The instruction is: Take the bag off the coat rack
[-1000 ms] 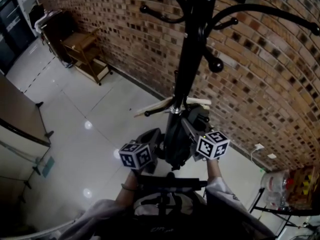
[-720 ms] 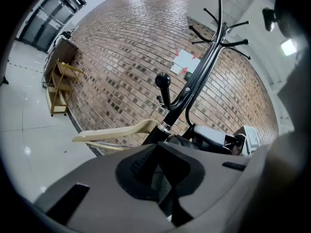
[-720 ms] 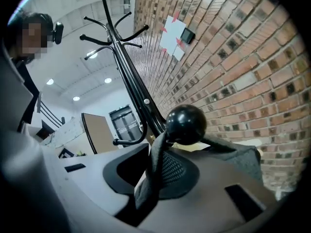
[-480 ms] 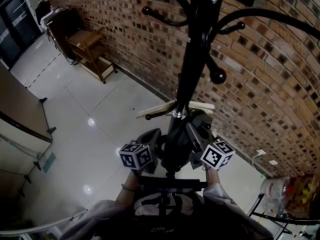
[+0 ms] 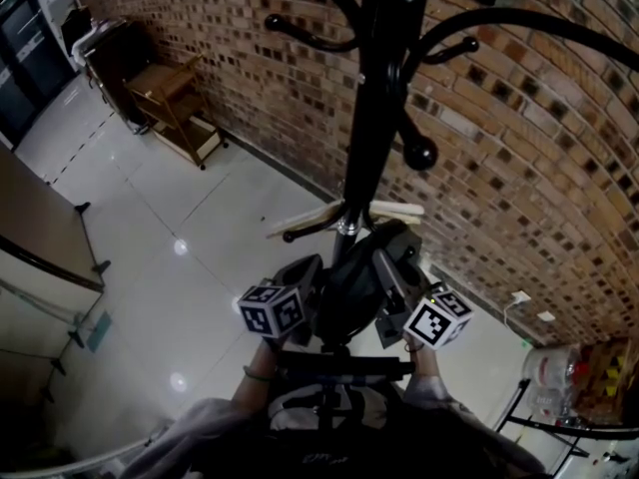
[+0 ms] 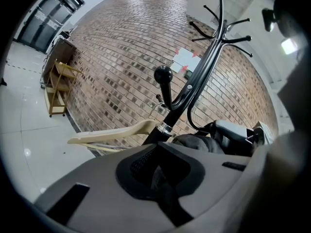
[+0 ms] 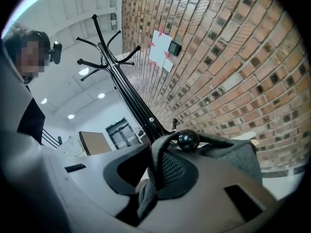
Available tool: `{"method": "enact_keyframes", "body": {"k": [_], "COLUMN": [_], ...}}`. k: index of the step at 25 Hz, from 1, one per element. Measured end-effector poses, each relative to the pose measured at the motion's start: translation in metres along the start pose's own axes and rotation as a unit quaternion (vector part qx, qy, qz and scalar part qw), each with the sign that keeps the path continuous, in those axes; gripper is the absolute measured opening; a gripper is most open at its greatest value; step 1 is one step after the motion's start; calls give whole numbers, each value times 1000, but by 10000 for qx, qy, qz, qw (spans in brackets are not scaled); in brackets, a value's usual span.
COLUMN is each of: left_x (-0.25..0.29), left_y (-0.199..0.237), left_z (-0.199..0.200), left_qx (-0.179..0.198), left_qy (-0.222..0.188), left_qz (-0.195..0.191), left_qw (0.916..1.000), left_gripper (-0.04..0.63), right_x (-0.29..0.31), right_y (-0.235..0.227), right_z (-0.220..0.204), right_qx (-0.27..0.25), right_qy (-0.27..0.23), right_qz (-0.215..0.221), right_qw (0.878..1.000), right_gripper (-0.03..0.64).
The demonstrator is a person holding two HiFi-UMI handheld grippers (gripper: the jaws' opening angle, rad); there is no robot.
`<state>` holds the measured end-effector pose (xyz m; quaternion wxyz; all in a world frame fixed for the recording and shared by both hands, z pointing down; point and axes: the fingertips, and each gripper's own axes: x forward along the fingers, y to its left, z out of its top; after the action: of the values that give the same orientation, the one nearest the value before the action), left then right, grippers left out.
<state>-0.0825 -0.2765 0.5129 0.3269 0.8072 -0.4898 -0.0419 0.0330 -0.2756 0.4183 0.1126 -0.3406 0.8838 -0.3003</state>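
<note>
At the coat rack (image 5: 374, 88): its black pole stands close to the brick wall (image 5: 539, 168); the grey bag (image 5: 351, 285) hangs on the pole, just under a pale wooden hanger (image 5: 344, 211).
Strap (image 7: 156, 166): this grey band of the bag goes over a ball-tipped hook (image 7: 187, 140) of the rack.
Your right gripper (image 7: 154, 181): its jaws have just been closing, and they are clamped on the strap just below the hook.
Your left gripper (image 6: 158, 174): its jaws are together on a dark fold of the bag, at the other side of the pole.
</note>
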Motion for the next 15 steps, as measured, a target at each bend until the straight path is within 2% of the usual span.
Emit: {"method": "enact_keyframes", "body": {"k": [7, 10, 15], "left_x": [0, 1, 10], "left_y": [-1, -9, -22], "left_z": [3, 5, 13], "left_qx": [51, 159, 596], "left_qy": [11, 47, 150], "left_qz": [-83, -171, -341], "left_qw": [10000, 9997, 9975], "left_gripper": [8, 8, 8], "right_x": [-9, -22, -48], "right_y": [15, 12, 6], "right_z": [13, 16, 28], "right_qx": [-459, -308, -88], "right_qy": [-27, -190, -609], "right_qz": [-117, -250, -459], "right_qw": [9989, 9990, 9970], "right_gripper": [43, 43, 43]}}
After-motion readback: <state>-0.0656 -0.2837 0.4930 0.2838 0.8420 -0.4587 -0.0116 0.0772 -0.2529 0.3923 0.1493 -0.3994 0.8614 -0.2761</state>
